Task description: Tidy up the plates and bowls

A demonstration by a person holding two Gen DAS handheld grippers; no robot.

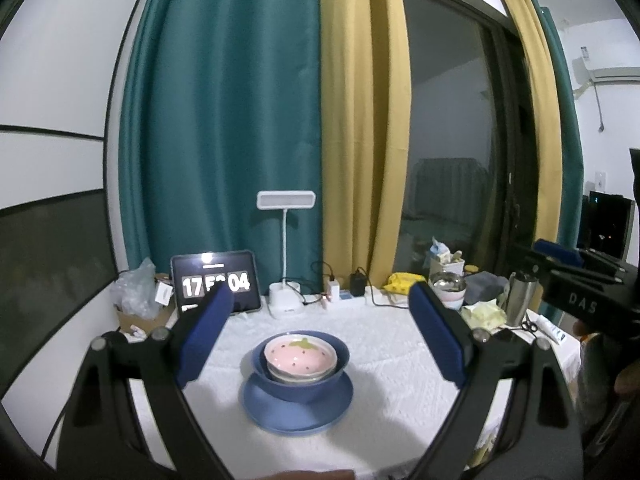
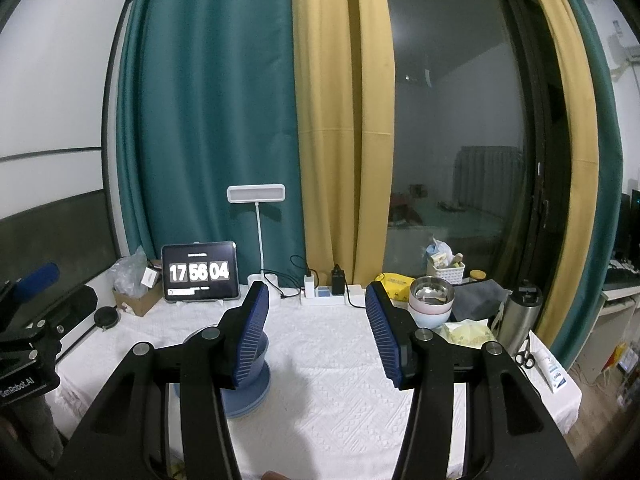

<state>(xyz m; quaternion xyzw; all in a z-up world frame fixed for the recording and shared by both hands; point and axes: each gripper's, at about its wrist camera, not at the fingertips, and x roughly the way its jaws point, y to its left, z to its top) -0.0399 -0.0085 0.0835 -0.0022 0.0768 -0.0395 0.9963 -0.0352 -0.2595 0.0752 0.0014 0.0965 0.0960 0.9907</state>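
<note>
A stack stands on the white tablecloth: a blue plate (image 1: 296, 410) at the bottom, a blue bowl (image 1: 301, 380) on it, and a pink strawberry-pattern bowl (image 1: 298, 356) nested on a pale bowl inside. My left gripper (image 1: 320, 312) is open and empty, held above and in front of the stack. My right gripper (image 2: 316, 308) is open and empty, to the right of the stack; its left finger hides most of the blue bowl (image 2: 258, 360) and plate (image 2: 246, 398). The right gripper also shows at the right edge of the left wrist view (image 1: 576, 276).
At the table's back stand a tablet clock (image 2: 200, 277), a white desk lamp (image 2: 258, 216), a power strip with chargers (image 2: 328, 294), and stacked bowls with a steel one on top (image 2: 431, 304). A steel flask (image 2: 520, 314), yellow napkins (image 2: 468, 332), scissors (image 2: 525, 356) and a tube lie right.
</note>
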